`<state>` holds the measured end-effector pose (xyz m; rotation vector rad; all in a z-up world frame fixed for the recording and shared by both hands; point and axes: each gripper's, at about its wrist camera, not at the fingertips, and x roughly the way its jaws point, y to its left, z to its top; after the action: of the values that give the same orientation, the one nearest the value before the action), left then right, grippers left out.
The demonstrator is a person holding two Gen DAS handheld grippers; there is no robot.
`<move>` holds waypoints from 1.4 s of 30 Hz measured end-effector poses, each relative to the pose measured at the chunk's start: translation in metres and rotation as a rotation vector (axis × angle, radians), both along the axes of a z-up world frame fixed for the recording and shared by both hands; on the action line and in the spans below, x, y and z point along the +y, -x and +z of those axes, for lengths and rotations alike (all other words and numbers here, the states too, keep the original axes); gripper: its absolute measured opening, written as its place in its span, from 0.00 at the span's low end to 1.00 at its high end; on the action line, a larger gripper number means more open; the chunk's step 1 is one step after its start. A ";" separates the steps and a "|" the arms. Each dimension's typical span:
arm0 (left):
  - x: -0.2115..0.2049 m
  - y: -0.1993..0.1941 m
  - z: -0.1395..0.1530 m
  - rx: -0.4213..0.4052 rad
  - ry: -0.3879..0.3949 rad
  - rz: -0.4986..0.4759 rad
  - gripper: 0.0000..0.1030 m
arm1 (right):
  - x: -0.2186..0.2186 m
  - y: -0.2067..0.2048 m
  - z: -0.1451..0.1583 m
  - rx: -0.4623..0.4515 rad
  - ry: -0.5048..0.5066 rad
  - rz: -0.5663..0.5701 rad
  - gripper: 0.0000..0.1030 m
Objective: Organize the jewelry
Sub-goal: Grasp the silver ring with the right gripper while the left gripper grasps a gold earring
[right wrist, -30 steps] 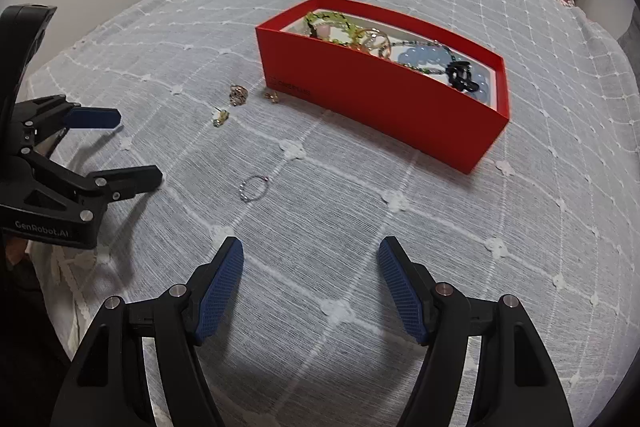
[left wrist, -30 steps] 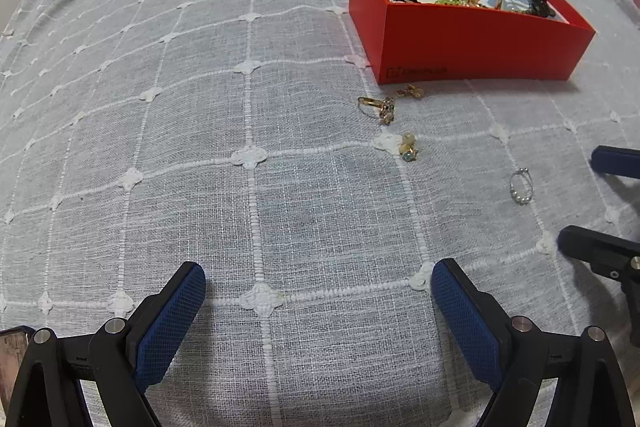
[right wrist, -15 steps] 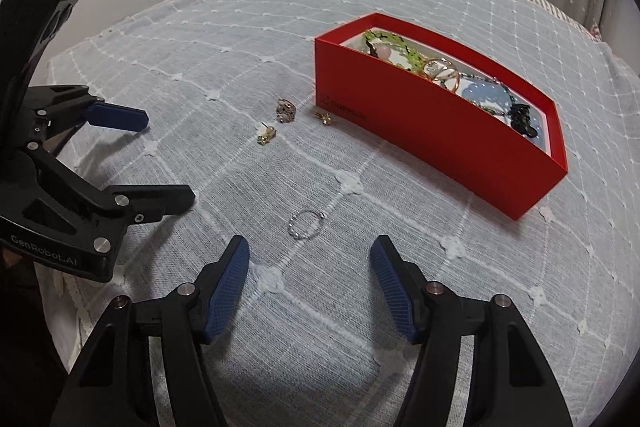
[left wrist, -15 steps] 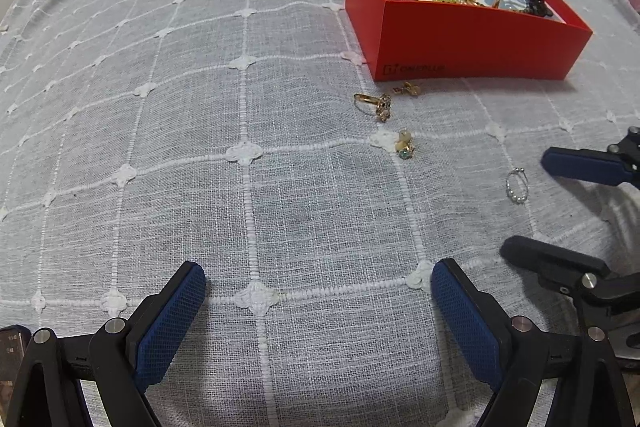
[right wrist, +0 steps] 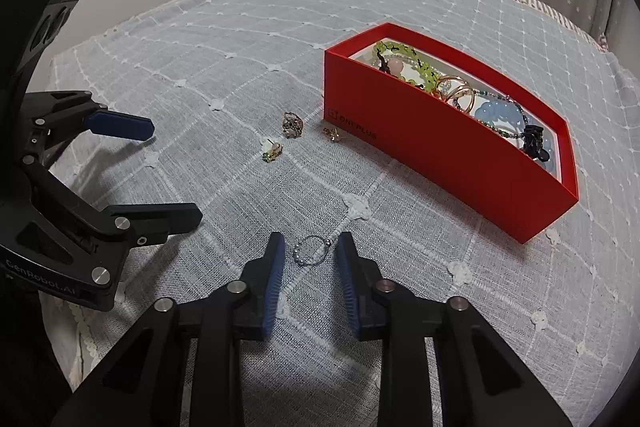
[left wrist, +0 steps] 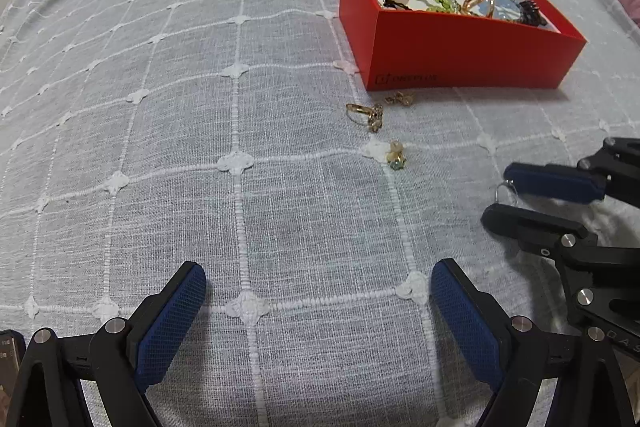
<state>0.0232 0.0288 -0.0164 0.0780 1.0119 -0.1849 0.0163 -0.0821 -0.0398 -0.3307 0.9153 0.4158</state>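
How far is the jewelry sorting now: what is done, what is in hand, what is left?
Done: beads and bangles already lie in the red box. In hand: the right gripper has just been closing around the silver ring on the bedspread, but its pads do not press it yet. Left: the gold ring and two small pieces beside it. The left gripper is open.

Both rigs matte black plastic. Left hand-held gripper (left wrist: 318, 323): blue cross-hatched pads, silver round screws at the finger pivots. Right hand-held gripper (right wrist: 310, 269): same build (blue pads, silver screws). White "GenRobot.AI" lettering on the left body.
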 end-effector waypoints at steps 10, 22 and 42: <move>-0.007 -0.021 0.007 -0.061 0.067 -0.028 0.76 | -0.006 0.001 0.003 -0.001 -0.008 -0.006 0.15; -0.015 -0.051 0.005 -0.087 0.143 -0.026 0.39 | -0.014 0.002 0.006 0.004 -0.005 -0.016 0.04; -0.029 -0.067 0.006 -0.052 0.155 0.008 0.09 | -0.026 0.007 0.010 0.023 -0.025 -0.054 0.02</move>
<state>0.0900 -0.0006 -0.0101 -0.0625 0.9425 -0.2520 0.0095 -0.1084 -0.0299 -0.2783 0.9391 0.3816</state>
